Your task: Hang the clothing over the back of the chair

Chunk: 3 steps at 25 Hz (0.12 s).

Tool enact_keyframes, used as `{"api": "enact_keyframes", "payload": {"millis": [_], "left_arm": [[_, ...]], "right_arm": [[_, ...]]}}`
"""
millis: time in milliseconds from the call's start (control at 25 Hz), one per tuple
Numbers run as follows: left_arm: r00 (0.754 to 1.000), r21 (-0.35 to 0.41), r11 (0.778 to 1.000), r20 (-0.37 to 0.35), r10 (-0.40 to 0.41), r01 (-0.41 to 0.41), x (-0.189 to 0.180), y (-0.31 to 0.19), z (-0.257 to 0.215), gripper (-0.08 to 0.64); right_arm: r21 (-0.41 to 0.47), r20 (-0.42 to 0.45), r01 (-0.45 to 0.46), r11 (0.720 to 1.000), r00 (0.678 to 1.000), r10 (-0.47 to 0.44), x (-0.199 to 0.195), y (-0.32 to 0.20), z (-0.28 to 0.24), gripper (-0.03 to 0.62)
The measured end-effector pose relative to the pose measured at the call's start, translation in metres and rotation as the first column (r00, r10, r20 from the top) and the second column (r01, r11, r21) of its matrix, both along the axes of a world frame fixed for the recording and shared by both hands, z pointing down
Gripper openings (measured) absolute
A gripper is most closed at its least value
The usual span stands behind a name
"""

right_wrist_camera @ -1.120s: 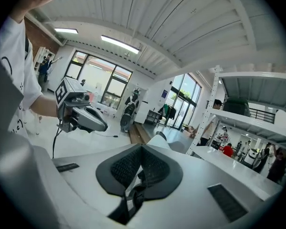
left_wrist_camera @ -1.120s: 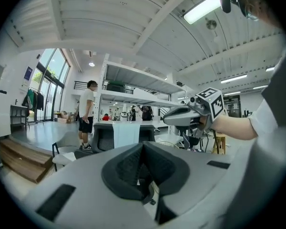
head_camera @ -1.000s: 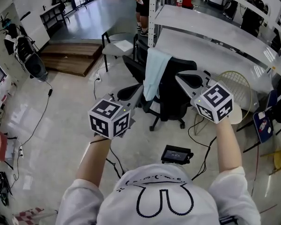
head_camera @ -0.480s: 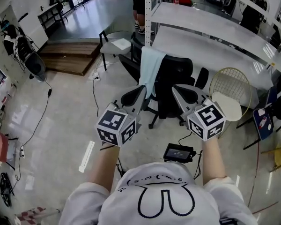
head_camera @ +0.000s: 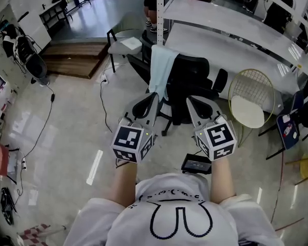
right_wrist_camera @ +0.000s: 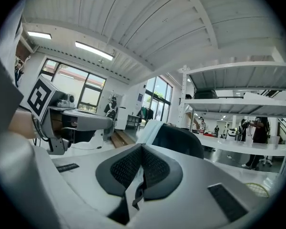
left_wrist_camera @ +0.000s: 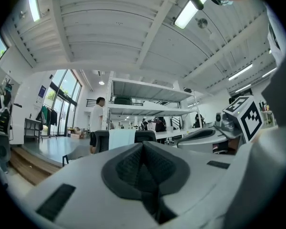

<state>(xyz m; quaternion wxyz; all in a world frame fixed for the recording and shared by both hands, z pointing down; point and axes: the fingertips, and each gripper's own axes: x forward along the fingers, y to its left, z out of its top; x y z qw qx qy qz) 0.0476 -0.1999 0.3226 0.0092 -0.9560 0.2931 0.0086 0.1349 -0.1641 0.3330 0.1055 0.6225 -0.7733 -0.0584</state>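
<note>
Left gripper and right gripper are found clenched with nothing held, side by side, pointed level on outstretched forearms. The pale blue clothing is seen draped over the black office chair back, ahead of both and untouched. Bare floor lies to the left; a white table stands beyond the chair.

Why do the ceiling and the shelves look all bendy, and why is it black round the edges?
Left gripper view: the wide lens bows the ceiling beams and leaves black corners. Right gripper view: the shelves bend the same way, and the windows look very bright. Head view: the floor curves and shines with reflections.
</note>
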Motion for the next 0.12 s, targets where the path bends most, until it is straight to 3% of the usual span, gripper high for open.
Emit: {"api": "enact_keyframes", "payload": {"millis": [120], "left_arm": [[1.000, 0.038, 0.999, -0.013, -0.010, 0.010, 0.0025, -0.0018, -0.0094, 0.020]], "right_arm": [[0.006, 0.016, -0.002, 1.000, 1.000, 0.002, 0.0021, -0.0015, -0.0016, 0.008]]}}
